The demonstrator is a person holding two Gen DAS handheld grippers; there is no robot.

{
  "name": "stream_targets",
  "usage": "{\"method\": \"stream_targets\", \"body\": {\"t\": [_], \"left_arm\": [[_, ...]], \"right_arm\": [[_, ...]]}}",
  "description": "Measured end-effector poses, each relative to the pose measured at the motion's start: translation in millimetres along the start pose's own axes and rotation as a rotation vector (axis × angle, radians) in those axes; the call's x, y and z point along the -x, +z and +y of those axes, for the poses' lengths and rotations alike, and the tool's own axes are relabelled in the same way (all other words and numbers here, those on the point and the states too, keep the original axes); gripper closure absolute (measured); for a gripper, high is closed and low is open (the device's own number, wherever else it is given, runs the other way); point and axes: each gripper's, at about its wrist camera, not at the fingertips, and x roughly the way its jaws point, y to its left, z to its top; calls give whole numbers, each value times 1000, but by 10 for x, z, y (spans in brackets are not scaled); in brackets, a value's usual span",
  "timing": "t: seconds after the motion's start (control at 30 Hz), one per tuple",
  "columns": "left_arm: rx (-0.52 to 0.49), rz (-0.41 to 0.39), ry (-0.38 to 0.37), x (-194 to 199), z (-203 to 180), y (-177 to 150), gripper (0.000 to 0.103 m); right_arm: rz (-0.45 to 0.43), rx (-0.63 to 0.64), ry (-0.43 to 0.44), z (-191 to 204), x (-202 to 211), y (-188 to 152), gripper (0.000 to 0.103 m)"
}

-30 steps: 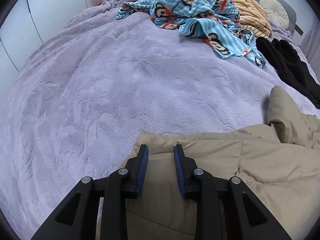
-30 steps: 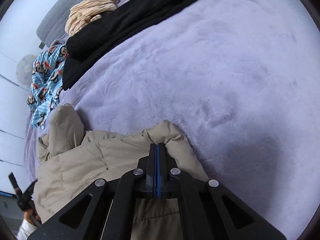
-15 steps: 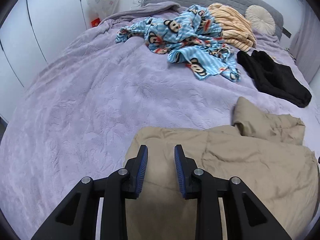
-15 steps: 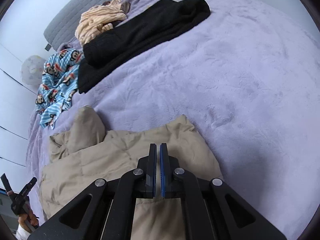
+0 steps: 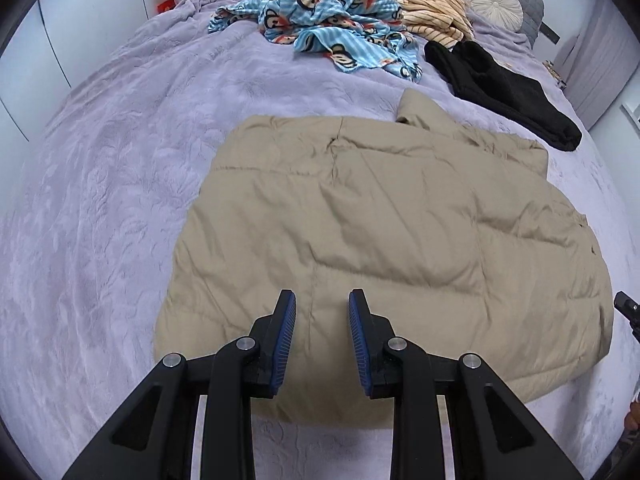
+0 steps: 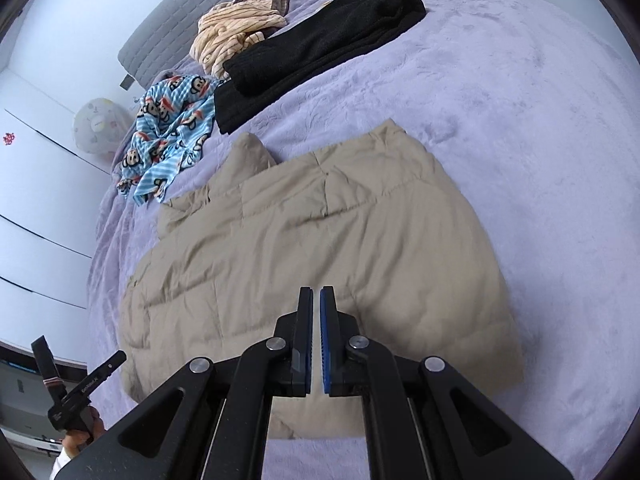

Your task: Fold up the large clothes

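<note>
- I am holding my left gripper (image 5: 322, 312) over the near edge of the tan puffy coat (image 5: 384, 220), its two blue pads standing a little apart with nothing between them.
- I am holding my right gripper (image 6: 316, 308) over the near part of that coat too, its pads pressed almost together and pinching nothing, with only a thin slit showing.
- The coat is lying folded on the purple blanket (image 5: 112, 168), just under and past my fingers, and it is looking fat and full of air.
- I am thinking the puffy fold may be springing open, because nothing is pressing it down now.
- One lump, maybe a sleeve or the collar (image 5: 416, 110), is poking up at the far edge, so the next fold may be coming out crooked.
- If I am grabbing only the top layer with such narrow pads, the slippery cloth may be sliding out, or the under layers may be staying behind.
- Past the coat, the black clothes (image 5: 500, 88) are lying near its far corner, so a big swing may be catching them.
- Farther still, the blue monkey cloth (image 5: 332, 28) and the striped yellow cloth (image 5: 428, 8) are sitting in a heap and may be getting mixed in if I push the coat that way.
</note>
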Motion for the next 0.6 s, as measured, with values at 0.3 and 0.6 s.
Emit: {"method": "stream_targets", "body": {"t": [0.3, 0.6], "left_arm": [[32, 25, -13, 232, 66, -413, 25], [50, 66, 0, 179, 108, -723, 2]], "right_arm": [[82, -92, 10, -177, 133, -627, 99], [153, -167, 55, -312, -2, -917, 91]]}}
